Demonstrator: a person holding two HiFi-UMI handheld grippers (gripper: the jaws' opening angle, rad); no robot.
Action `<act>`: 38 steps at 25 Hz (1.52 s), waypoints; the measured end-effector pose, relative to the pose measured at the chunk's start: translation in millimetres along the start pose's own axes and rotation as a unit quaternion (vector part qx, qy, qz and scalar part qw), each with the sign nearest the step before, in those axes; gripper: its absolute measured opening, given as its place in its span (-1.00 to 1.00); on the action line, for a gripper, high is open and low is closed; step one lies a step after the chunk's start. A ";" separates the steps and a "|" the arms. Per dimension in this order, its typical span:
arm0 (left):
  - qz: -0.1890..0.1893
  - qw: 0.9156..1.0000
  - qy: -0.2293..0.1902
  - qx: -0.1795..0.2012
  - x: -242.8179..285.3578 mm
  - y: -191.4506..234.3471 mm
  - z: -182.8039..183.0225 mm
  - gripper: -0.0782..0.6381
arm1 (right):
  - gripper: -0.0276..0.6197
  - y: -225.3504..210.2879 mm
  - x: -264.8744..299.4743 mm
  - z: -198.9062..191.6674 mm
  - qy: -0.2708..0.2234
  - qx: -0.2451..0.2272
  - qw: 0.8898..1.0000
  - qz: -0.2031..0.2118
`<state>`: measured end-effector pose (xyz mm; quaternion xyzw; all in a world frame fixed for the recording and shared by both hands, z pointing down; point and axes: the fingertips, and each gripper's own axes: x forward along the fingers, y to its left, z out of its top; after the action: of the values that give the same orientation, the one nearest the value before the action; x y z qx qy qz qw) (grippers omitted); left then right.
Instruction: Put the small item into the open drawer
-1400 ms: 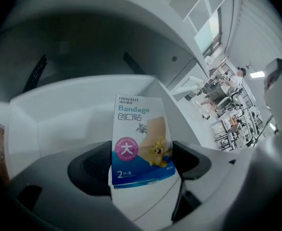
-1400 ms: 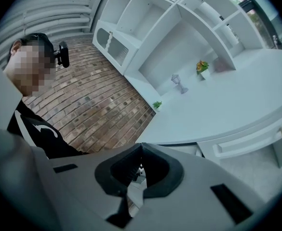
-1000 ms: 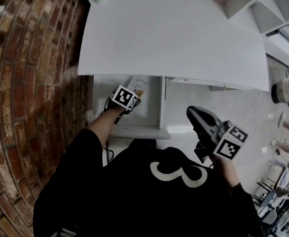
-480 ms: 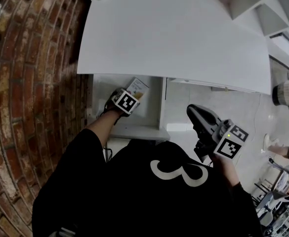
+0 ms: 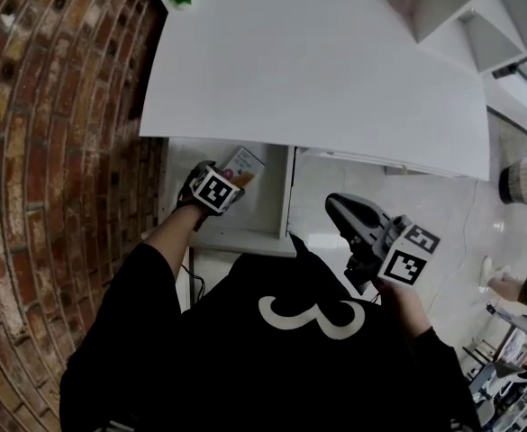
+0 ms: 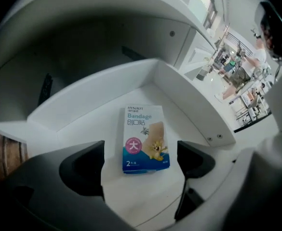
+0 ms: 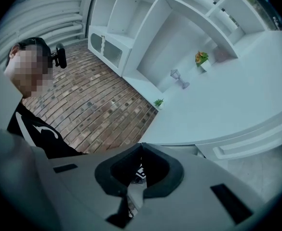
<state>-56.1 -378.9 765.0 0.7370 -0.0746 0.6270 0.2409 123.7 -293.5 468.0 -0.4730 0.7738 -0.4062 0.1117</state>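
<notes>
The right gripper (image 7: 141, 147), at 4 o'clock from the open drawer (image 5: 286, 196), has its jaws together and empty. The left gripper (image 6: 141, 163) is opening its jaws. The bandage box (image 6: 144, 137) lies flat on the drawer floor between them, untouched, pointing to 12 o'clock.

- The right gripper (image 7: 141, 144) is filling the lower part of the view around 6 o'clock, with its jaws resting together, tips touching, nothing between them.
- A white table (image 7: 227, 105) is stretching from the centre out toward 3 o'clock.
- A small green plant (image 7: 158, 102) is sitting at the table's far corner, just above centre.
- A brick surface (image 7: 92, 105) is spreading toward 9 o'clock.
- A white shelving unit (image 7: 145, 37) is rising at 12 o'clock, and an orange-flowered plant (image 7: 201, 57) is standing near 1 o'clock.
- A person (image 7: 34, 129) in a black top is standing at 9 o'clock, wearing a head camera (image 7: 60, 56).
</notes>
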 end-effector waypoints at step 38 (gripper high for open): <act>-0.129 0.806 -0.578 -0.001 -403.8 -222.2 86.5 -0.77 | -0.89 126.5 -40.0 77.5 -0.041 -0.147 0.969 0.193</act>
<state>30.5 -301.4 310.7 0.9658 -0.1049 0.0482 0.2321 106.9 -273.0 316.7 -0.3422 0.8964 -0.2389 0.1489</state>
